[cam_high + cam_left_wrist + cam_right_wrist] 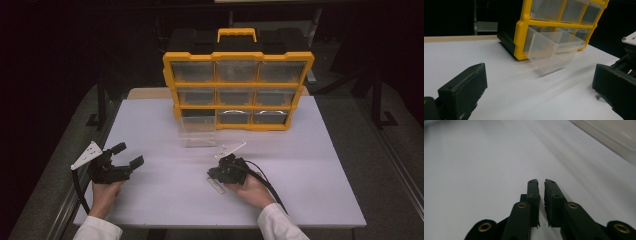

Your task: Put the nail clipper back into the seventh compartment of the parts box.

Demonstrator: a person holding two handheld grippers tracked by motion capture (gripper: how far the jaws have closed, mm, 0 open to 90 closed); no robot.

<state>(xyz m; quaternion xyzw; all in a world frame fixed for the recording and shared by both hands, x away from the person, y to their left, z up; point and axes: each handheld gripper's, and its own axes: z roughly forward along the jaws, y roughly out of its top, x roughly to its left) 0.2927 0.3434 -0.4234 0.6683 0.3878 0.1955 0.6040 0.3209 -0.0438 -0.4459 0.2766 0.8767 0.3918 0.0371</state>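
Note:
A yellow-framed organiser (239, 55) with clear drawers stands upright at the back of the white table (310, 165). Its bottom-left drawer (197, 131) is pulled out and looks empty; the left gripper view shows this drawer (551, 53) tilting forward. My left gripper (129, 153) rests at the table's left with its jaws wide apart (539, 72) and nothing between them. My right gripper (210, 175) lies low on the table in front of the drawer. Its jaws (541, 181) stand a narrow gap apart with nothing between them. A small pale piece (600, 98) lies on the table beside it.
The table's front edge runs just below both hands. A clear plastic edge (614, 137), likely the pulled-out drawer, crosses the top right of the right gripper view. Bare white tabletop lies between the two grippers and to the right.

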